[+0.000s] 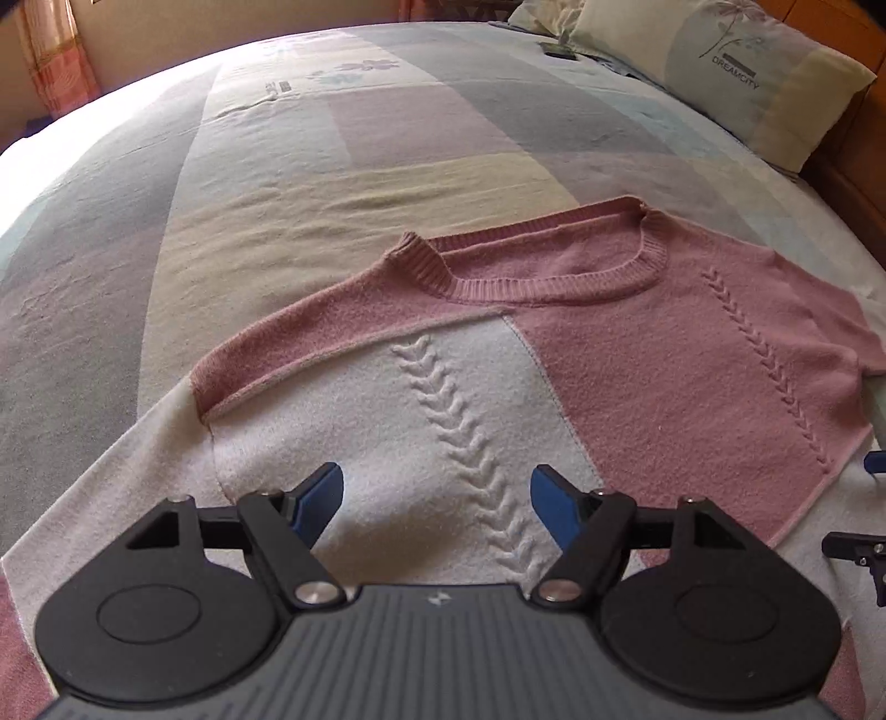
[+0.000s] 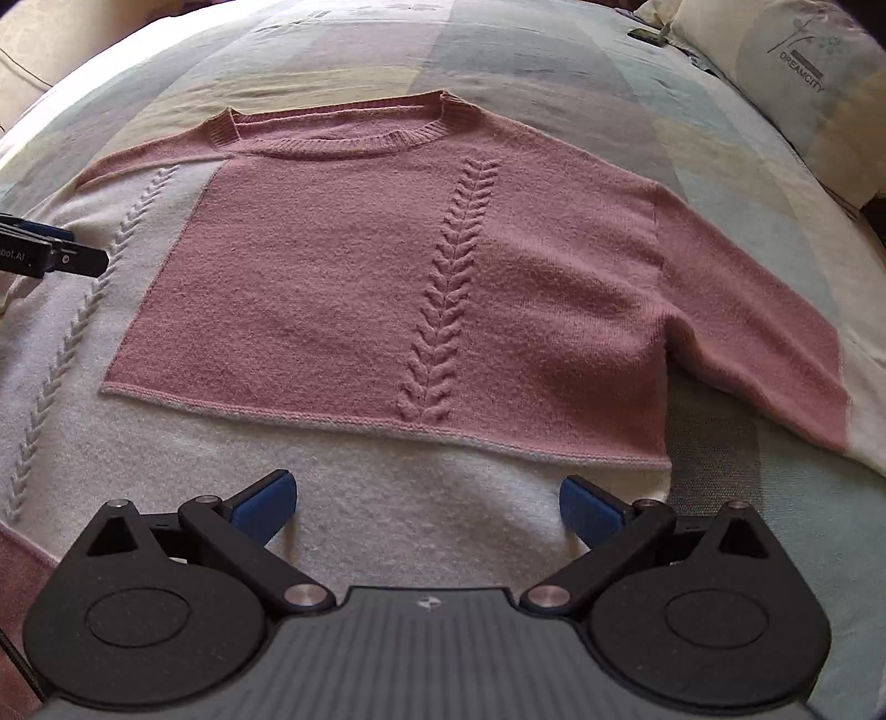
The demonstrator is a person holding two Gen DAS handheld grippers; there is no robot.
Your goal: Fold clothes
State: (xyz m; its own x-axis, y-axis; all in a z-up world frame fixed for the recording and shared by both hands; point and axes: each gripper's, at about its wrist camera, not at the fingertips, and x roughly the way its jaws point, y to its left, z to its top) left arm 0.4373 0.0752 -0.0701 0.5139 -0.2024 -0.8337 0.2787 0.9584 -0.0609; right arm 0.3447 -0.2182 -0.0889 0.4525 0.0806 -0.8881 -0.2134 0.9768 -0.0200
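Note:
A pink and white knit sweater (image 1: 653,354) lies spread flat on the bed, ribbed neckline away from me. In the right wrist view the same sweater (image 2: 343,277) shows its pink front panel, white lower band and one pink sleeve stretched to the right. My left gripper (image 1: 437,501) hovers open over the white part beside a braided cable pattern, nothing between its blue pads. My right gripper (image 2: 426,507) is open above the white lower band near the hem. Part of the left gripper (image 2: 50,252) shows at the left edge of the right wrist view.
The bed (image 1: 332,166) is covered by a pastel patchwork sheet. A pillow (image 1: 742,72) lies at the far right by the wooden headboard, with a small dark object (image 1: 559,51) near it. Curtains hang beyond the far left corner.

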